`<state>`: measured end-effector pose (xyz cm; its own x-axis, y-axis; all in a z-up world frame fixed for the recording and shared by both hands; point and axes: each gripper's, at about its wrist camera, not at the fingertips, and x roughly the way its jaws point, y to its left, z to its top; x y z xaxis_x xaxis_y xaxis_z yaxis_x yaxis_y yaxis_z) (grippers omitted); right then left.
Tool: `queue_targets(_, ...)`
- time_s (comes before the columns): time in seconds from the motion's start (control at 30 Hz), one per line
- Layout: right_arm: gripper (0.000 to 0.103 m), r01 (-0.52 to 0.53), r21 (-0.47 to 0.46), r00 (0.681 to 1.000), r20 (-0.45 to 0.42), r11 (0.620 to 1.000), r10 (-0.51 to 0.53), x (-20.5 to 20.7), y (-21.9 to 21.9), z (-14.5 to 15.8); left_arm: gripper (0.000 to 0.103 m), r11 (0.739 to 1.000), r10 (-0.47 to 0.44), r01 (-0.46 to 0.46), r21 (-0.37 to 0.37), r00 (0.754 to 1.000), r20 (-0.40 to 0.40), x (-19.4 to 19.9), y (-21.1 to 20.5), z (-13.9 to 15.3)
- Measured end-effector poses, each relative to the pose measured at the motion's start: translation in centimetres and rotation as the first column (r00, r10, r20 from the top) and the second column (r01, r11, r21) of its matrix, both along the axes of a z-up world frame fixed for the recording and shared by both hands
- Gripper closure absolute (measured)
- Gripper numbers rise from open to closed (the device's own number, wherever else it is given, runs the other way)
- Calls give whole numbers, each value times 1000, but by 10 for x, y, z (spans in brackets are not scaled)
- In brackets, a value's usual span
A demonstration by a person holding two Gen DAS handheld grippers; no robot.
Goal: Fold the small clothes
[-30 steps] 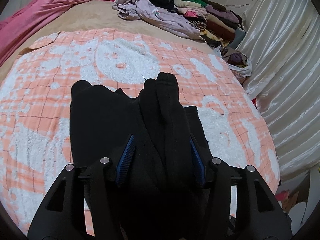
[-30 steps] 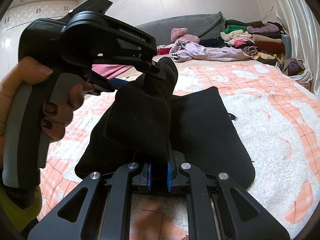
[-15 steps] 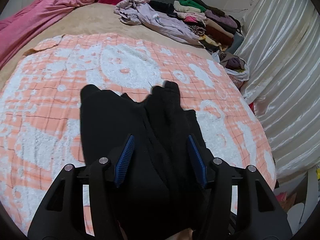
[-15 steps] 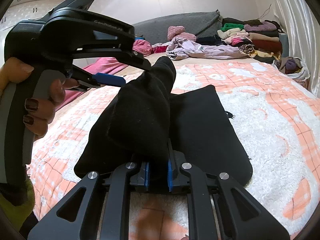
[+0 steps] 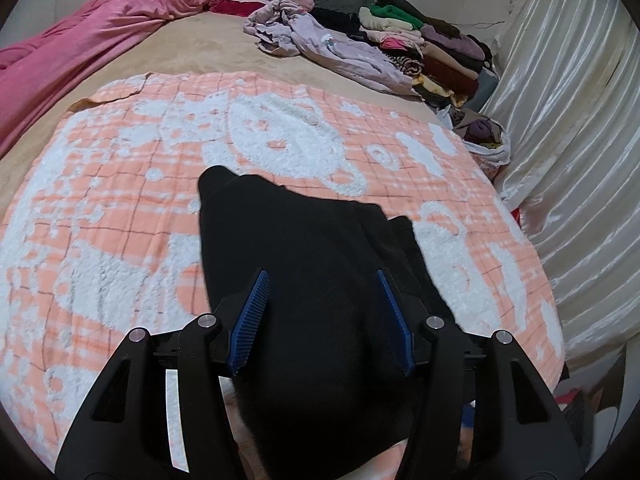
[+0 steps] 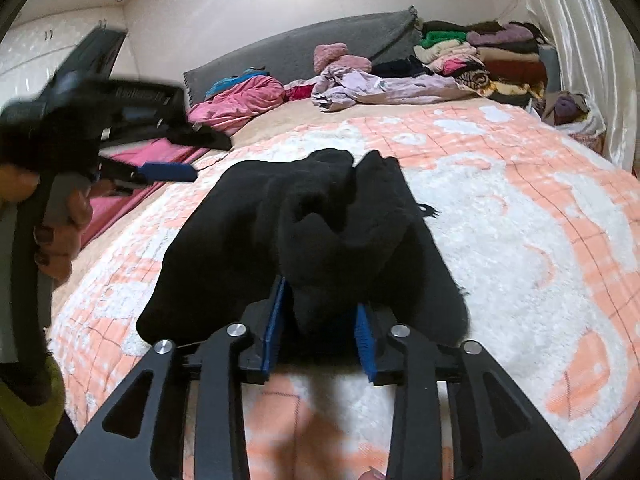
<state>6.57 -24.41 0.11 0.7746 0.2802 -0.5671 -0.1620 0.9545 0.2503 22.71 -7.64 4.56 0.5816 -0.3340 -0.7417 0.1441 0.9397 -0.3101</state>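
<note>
A black garment (image 6: 304, 236) lies in a soft heap on the orange-and-white checked blanket (image 6: 520, 240) spread over the bed. The right gripper (image 6: 320, 320) sits at its near edge; its jaws have just been opening and now stand partly apart, a fold of the black cloth bunched loosely between the blue pads. The left gripper (image 5: 326, 320), held in a hand (image 6: 60, 224), hangs off to the left, jaws half open with nothing in them. Stacked clothes (image 6: 480, 60) rest by the far curtain.

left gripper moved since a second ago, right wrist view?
Yes. The left gripper has pulled back leftward off the black garment, toward the pink blanket; it hovers open, blurred.
</note>
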Motion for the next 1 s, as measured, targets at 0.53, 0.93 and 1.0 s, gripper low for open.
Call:
queue_targets(0.53,55,-100,48,995,25,994,99,39,-46,67,51,985,39,-46,165,998,47,-29,21,-30)
queue_targets(0.93,54,-239,54,937,-250,970,245,139,-5,30,46,984,8,-20,178,998,68,-34,16,-31)
queue_targets(1.0,54,-229,60,933,-269,972,237,143,-3,24,44,984,11,-23,177,998,68,-34,16,-31)
